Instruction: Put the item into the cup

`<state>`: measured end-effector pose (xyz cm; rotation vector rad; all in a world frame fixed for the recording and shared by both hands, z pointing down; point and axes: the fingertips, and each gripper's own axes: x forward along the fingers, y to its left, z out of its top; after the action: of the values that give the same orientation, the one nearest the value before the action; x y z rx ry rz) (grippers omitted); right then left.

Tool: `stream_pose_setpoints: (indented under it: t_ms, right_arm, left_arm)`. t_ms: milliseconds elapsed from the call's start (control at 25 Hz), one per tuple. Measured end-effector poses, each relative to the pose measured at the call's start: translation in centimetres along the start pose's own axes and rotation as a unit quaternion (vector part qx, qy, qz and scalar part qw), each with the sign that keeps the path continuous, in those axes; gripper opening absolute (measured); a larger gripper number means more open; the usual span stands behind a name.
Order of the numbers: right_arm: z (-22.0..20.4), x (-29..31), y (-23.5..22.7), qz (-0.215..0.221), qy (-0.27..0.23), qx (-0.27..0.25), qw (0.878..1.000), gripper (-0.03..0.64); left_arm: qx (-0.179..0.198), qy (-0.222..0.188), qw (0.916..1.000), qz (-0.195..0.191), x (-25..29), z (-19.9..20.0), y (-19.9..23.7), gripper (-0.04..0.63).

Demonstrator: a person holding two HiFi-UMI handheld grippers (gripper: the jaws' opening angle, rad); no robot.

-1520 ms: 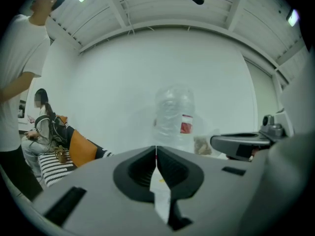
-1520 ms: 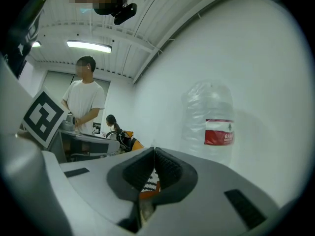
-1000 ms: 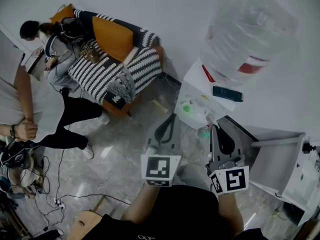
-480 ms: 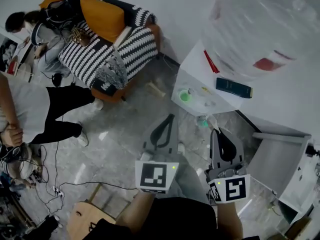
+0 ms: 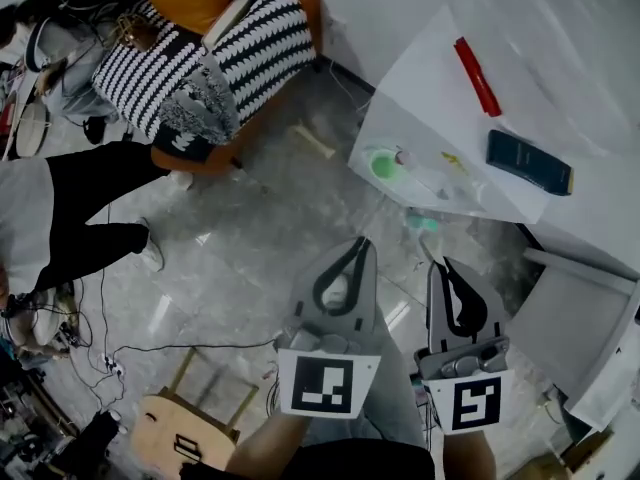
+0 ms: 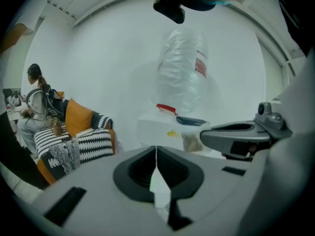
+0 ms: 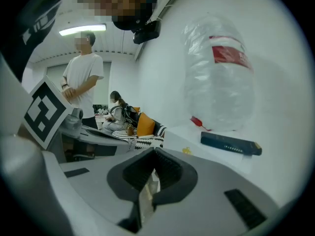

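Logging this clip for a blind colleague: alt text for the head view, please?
The left gripper and right gripper, both shut and empty, hover over grey floor short of a white table holding a red stick and a dark box.

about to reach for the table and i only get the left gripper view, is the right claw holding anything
Observer: No. The right gripper view shows the right claw shut, with nothing between its jaws.
Operator: where's the cup, can't make it out here
Observer: In the head view, what looks like a round, green-bottomed cup sits at the table corner nearest the striped chair.
Operator: anyone standing in the room
Observer: Yes, the right gripper view shows a person in a white shirt standing.
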<state>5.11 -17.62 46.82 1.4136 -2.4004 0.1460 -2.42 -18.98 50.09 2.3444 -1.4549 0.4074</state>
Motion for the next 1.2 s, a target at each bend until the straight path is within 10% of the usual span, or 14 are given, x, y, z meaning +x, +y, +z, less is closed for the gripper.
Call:
stream_pose_setpoints:
  t_ms: [560,1200]
  right_arm:
    - [-13.6,11.6,-0.6,-0.014,0.084,-0.069,0.994,0.011]
    - [-22.1,20.2,-2.4,-0.047,0.190,-0.133,0.972,0.011]
  left_arm:
    - [-0.045,0.063,0.9965,0.031,5.6,-11.8,3.7,0.015]
    - [-0.093,0.072,0.9924,0.037,6.8,-13.3,3.1,0.015]
